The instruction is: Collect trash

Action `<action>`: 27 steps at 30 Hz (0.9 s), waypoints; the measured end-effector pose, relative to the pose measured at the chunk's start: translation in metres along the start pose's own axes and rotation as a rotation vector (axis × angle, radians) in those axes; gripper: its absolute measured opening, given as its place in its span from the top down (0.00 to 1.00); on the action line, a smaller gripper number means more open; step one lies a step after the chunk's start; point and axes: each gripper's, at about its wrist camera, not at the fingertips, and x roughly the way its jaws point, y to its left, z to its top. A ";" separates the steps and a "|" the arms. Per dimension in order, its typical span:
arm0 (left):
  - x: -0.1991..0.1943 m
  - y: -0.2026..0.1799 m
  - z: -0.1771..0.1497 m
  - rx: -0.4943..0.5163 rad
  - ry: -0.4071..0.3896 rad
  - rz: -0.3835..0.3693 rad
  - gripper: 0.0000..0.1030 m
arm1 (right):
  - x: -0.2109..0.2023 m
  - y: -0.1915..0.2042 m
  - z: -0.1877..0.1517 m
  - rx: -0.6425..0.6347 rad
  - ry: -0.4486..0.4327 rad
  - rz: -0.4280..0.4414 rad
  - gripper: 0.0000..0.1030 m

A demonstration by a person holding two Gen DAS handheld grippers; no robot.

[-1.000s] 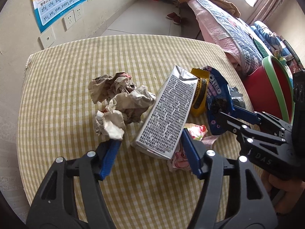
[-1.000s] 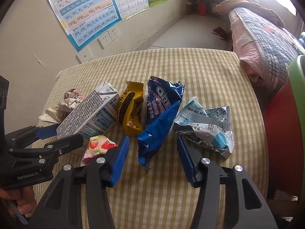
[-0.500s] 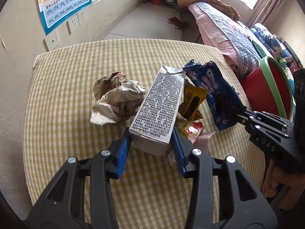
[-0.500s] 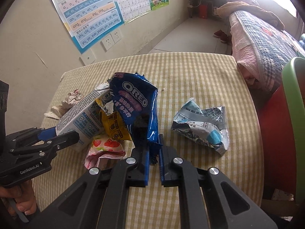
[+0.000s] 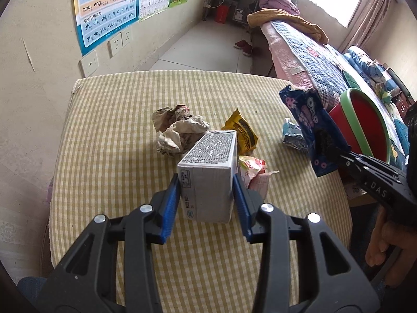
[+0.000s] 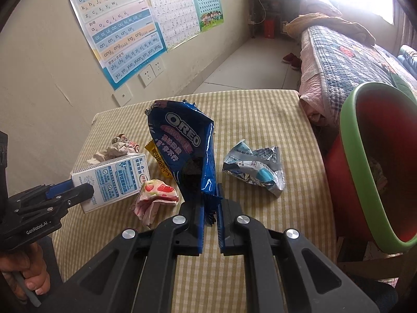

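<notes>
My left gripper [image 5: 206,180] has a grey-white milk carton [image 5: 208,161] between its blue pads, which press its sides while the jaws are closing a little more. The carton is lifted end-on above the checked table [image 5: 117,135]; the right wrist view shows the carton [image 6: 114,180] and that gripper [image 6: 70,190] at the left. My right gripper [image 6: 210,198] is shut on the lower end of a blue Oreo wrapper [image 6: 182,140], which stands up off the table. Crumpled brown paper [image 5: 177,130], a yellow wrapper [image 5: 242,130], a strawberry wrapper [image 5: 254,167] and a silver-blue wrapper [image 6: 255,169] lie on the cloth.
A red bin with a green rim [image 6: 365,156] stands beside the table's right edge. Behind it is a bed with a quilt [image 6: 346,60]. A wall with posters and sockets [image 6: 153,71] runs along the table's left side. A person's hand [image 6: 28,274] grips the left handle.
The left jaws came in onto the carton and raised it off the table. The right jaws snapped shut on the Oreo wrapper and lifted it upright. Both views have risen.
</notes>
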 end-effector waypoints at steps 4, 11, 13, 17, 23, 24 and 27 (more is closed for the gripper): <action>-0.013 0.000 -0.010 -0.007 -0.005 0.002 0.63 | -0.016 0.002 -0.007 0.005 -0.016 0.000 0.93; -0.037 -0.003 -0.026 -0.014 -0.018 0.003 0.63 | -0.038 0.006 -0.020 0.008 -0.038 0.011 0.93; -0.044 -0.004 -0.030 -0.012 -0.026 0.005 0.63 | -0.045 0.007 -0.021 0.003 -0.048 0.013 0.93; -0.058 -0.007 -0.035 -0.014 -0.045 0.010 0.63 | -0.057 0.011 -0.023 -0.002 -0.069 0.018 0.93; -0.076 -0.013 -0.034 -0.006 -0.076 0.014 0.63 | -0.074 0.010 -0.023 -0.003 -0.100 0.017 0.93; -0.078 -0.014 -0.034 -0.004 -0.081 0.015 0.63 | -0.076 0.009 -0.024 -0.002 -0.103 0.016 0.93; -0.083 -0.018 -0.031 0.003 -0.093 0.012 0.63 | -0.082 0.006 -0.026 0.001 -0.112 0.013 0.93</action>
